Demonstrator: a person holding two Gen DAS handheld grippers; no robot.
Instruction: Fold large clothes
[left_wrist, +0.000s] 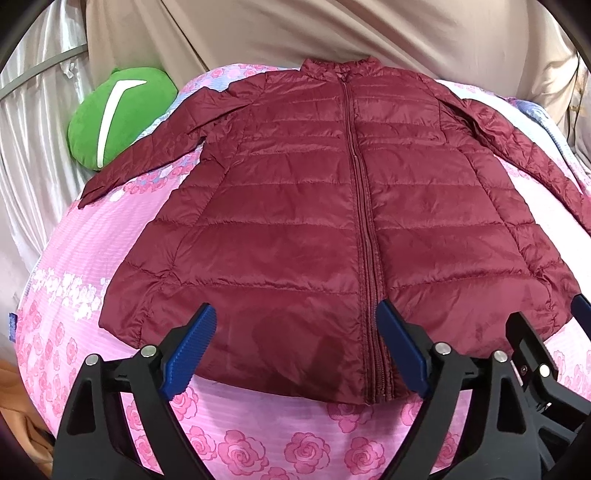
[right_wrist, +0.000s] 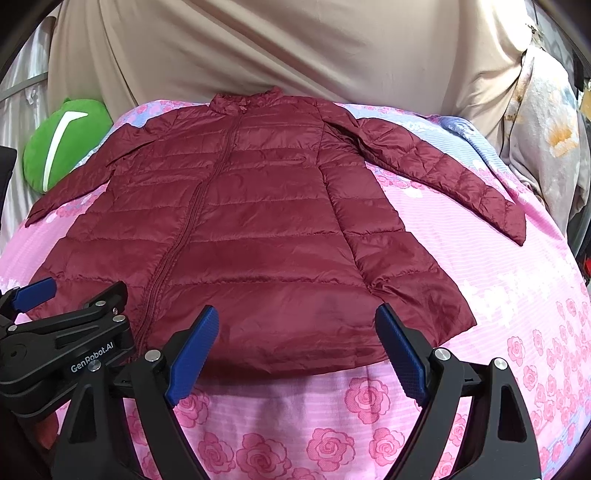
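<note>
while the maroon quilted puffer jacket (left_wrist: 295, 206) lies flat, zipped and face up on the pink rose-printed bedsheet (left_wrist: 258, 435), collar away from the cameras and hem nearest them, nothing is folded yet, so the step in hand looks like the first grasp. from the left: a green plush cushion (left_wrist: 114, 114) sits at the bed's far left corner, just beside the cuff of the left sleeve (left_wrist: 147, 147), which stretches out diagonally. the left gripper (left_wrist: 295, 347) hangs over the hem beside the zipper (left_wrist: 364, 236), its blue pads spread wide with only cloth beneath, pressing on nothing. further right, the right gripper (right_wrist: 297, 349) hovers over the hem's right half, likewise wide and empty, and the right sleeve (right_wrist: 443, 173) slants out across the sheet. to do this well, i'd judge each claw should pinch both layers of the slippery shell, not the top alone, then bring the sleeves inward across the chest before folding hem to collar, moving both hands evenly so the padding doesn't slide or bunch.
</note>
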